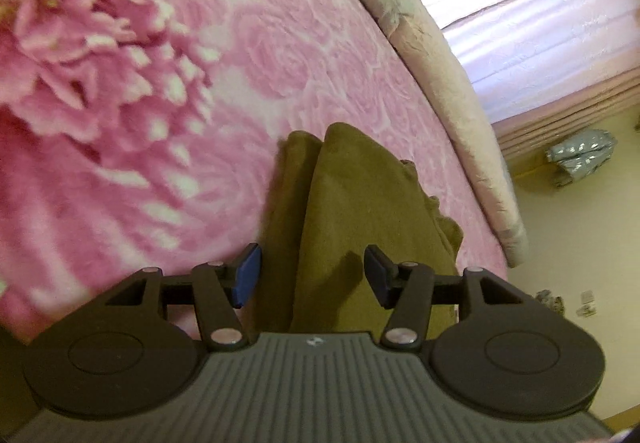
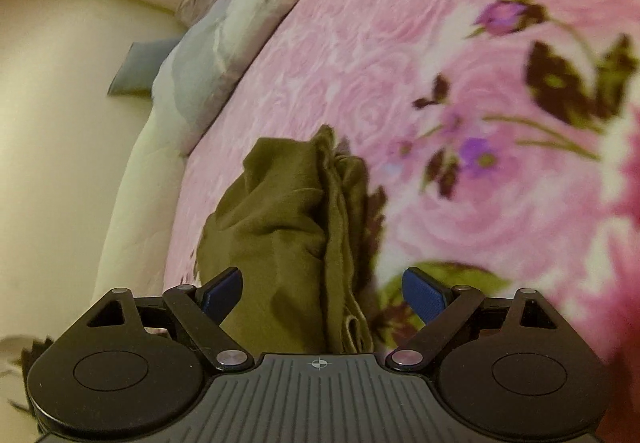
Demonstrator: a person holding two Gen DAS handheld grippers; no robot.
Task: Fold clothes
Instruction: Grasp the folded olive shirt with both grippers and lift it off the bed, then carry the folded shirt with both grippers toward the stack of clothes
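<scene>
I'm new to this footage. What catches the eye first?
A bunched olive-green cloth garment lies near the edge of a fluffy pink rose-patterned blanket. The left gripper and right gripper hang open over it, gripping nothing.

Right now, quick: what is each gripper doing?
Left gripper: open, over the olive garment, gripping nothing.
Right gripper: open, over the garment, gripping nothing.

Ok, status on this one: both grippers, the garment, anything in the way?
Left gripper open, right gripper open. Olive-green cloth garment bunched on pink floral blanket, between both sets of jaws. Nothing obstructing.
</scene>
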